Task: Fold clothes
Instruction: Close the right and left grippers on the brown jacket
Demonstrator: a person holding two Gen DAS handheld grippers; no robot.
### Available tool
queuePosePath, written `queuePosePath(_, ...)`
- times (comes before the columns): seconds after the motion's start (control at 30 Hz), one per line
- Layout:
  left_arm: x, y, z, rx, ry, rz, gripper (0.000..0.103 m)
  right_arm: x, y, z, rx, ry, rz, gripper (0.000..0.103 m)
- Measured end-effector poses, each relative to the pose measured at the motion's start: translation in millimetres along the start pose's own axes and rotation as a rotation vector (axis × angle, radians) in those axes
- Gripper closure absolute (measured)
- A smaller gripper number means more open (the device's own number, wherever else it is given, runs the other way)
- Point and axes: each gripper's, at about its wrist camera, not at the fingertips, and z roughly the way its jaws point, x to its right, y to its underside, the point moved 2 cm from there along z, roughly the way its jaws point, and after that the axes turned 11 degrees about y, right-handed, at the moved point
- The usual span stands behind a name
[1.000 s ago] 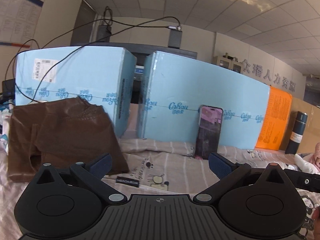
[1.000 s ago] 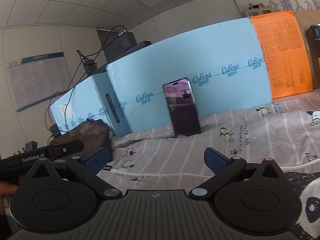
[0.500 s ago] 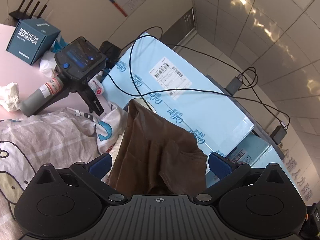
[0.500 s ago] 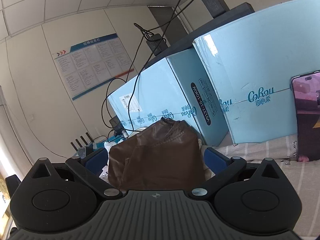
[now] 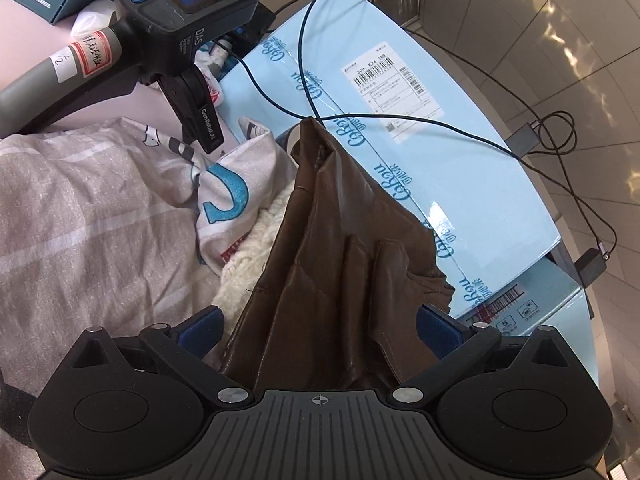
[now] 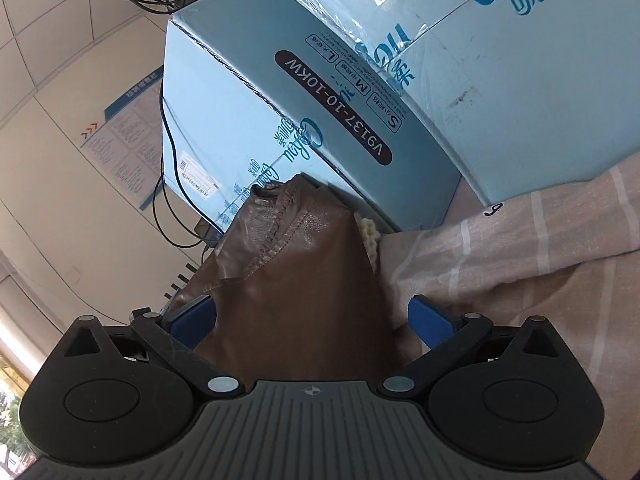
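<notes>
A brown leather-look garment [image 5: 340,264] lies crumpled against a light blue carton, on top of a cream knit piece [image 5: 256,256]. My left gripper [image 5: 320,328] is open, its blue pads on either side of the garment's near end. In the right wrist view the same brown garment [image 6: 296,280] fills the space between the pads of my right gripper [image 6: 312,322], which is open too. Neither pair of jaws is closed on the fabric. The garment's near edge is hidden under both gripper bodies.
Light blue cartons [image 5: 420,128] [image 6: 304,92] stand right behind the garment, with black cables [image 5: 400,116] draped over them. A spare hand-held gripper [image 5: 160,28] lies at the upper left. Striped bedding [image 5: 80,216] [image 6: 520,256] covers the surface. A printed white cloth [image 5: 224,200] lies beside the knit piece.
Both grippers have swung left from the phone and the cartons and dropped close onto the brown garment, which now sits between their open pads.
</notes>
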Motion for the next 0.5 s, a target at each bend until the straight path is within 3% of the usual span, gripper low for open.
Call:
queuePosePath(0.17, 5.6, 9.8, 13.8, -0.074, -0.039, 0.077, 0.0, 0.1, 1.7, 32.2, -0.091, -0.041, -0.006, 0.0)
queuePosePath(0.27, 10.8, 15.7, 18.1, -0.096, -0.057, 0.128, 0.0, -10.3, 7.0, 30.7, -0.124, -0.071, -0.05, 0.0)
queuePosePath(0.37, 8.6, 14.6, 12.4, -0.076, -0.022, 0.097, 0.0, -18.3, 2.8, 15.2, -0.116, -0.105, -0.035, 0.0)
queuePosePath(0.5, 10.9, 13.7, 1.7, -0.026, 0.06, 0.071, 0.0, -33.9, -4.3, -13.1, -0.101, -0.259, -0.012, 0.0)
